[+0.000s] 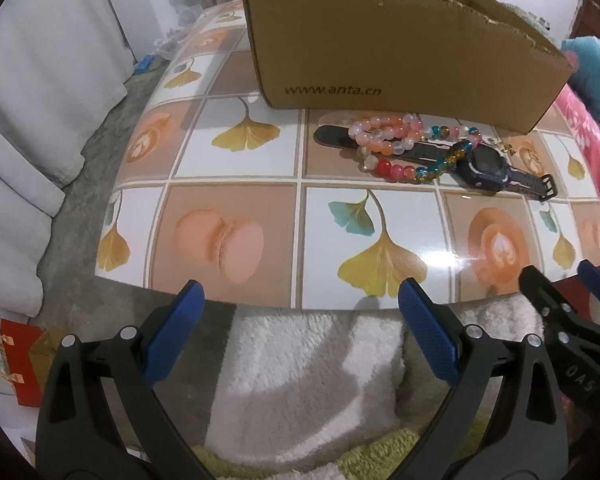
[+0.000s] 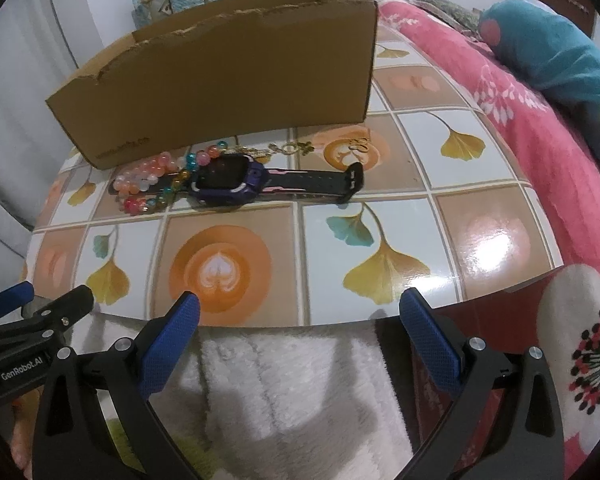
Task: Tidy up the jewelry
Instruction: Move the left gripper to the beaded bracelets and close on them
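A dark smartwatch (image 1: pixel 484 164) (image 2: pixel 228 182) lies on the tiled table (image 1: pixel 236 216) (image 2: pixel 380 184) in front of an open cardboard box (image 1: pixel 380 52) (image 2: pixel 228 92). A pink bead bracelet (image 1: pixel 384 136) (image 2: pixel 144 178) and a multicoloured bead bracelet (image 1: pixel 420 168) (image 2: pixel 172 188) lie across the watch strap. Small gold jewelry (image 2: pixel 296 147) lies beside the box. My left gripper (image 1: pixel 300 304) is open and empty at the table's near edge. My right gripper (image 2: pixel 300 316) is open and empty, also at the near edge, right of the left one.
A white fluffy blanket (image 1: pixel 300 360) (image 2: pixel 284 380) lies below the table edge. A pink floral bedcover (image 2: pixel 500 92) and teal pillow (image 2: pixel 560 52) lie to the right. White curtains (image 1: pixel 32 80) hang at the left, and a red paper bag (image 1: pixel 20 360) stands on the floor.
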The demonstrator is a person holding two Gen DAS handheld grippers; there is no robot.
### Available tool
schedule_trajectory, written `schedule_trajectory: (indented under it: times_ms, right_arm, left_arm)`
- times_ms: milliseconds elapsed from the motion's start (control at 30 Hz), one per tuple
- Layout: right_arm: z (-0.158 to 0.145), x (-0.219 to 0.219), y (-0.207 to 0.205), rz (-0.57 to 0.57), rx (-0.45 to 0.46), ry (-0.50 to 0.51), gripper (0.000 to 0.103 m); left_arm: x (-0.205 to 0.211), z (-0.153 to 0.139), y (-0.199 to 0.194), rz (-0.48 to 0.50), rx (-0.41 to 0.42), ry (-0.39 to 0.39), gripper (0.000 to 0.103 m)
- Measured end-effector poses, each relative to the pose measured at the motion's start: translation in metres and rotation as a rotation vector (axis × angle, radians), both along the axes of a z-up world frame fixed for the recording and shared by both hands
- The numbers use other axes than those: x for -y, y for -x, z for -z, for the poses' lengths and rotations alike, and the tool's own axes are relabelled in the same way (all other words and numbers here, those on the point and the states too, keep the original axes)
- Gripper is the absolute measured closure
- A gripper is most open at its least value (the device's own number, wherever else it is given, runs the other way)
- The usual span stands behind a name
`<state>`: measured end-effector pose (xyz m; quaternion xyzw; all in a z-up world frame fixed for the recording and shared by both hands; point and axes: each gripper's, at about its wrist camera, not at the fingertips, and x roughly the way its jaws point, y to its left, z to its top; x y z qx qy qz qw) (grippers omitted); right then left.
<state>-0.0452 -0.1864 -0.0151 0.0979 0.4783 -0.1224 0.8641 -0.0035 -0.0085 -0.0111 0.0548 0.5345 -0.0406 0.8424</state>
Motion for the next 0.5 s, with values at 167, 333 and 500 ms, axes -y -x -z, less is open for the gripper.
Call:
schedule_trajectory:
  times_ms: [167, 333, 500]
  right_arm:
    - [0.002, 0.013, -0.001, 0.027, 0.031, 0.003, 0.005]
    - [0.005, 0.021, -0.007, 0.022, 0.053, 0.008, 0.006]
    - [0.009, 0.024, -0.013, 0.004, 0.057, -0.008, 0.006]
  left_arm:
    - [0.003, 0.006, -0.008, 0.036, 0.029, -0.020, 0.009]
    - [0.004, 0.011, -0.016, 0.093, 0.054, 0.044, 0.009]
    - [-0.003, 0.009, -0.025, 0.116, 0.120, 0.180, 0.009]
